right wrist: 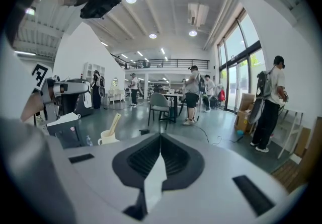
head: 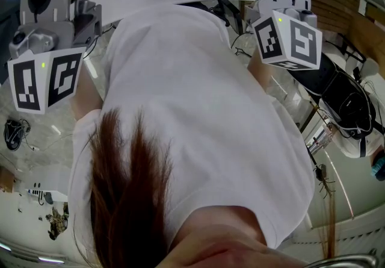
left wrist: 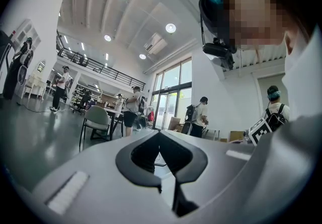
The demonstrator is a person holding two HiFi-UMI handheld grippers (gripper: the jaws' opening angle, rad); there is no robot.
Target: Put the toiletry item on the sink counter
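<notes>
L gripper [left wrist: 160, 133] and R gripper [right wrist: 161, 136] both clenched tight, nothing btwn jaws, held either side of person's white shirt [head: 198, 110]. Can't tell which thing is the toiletry item. A white cup [right wrist: 106, 138] w/ a stick in it stands beyond R gripper, well apart.

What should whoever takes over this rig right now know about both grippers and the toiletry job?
Left gripper: jaws together, nothing between them, held up beside the person's white shirt.
Right gripper: jaws together, also empty.
Toiletry item and sink counter: not identifiable in any view.
Done: nothing that shows.
Left: find the item, grip it, place it on the counter.
</notes>
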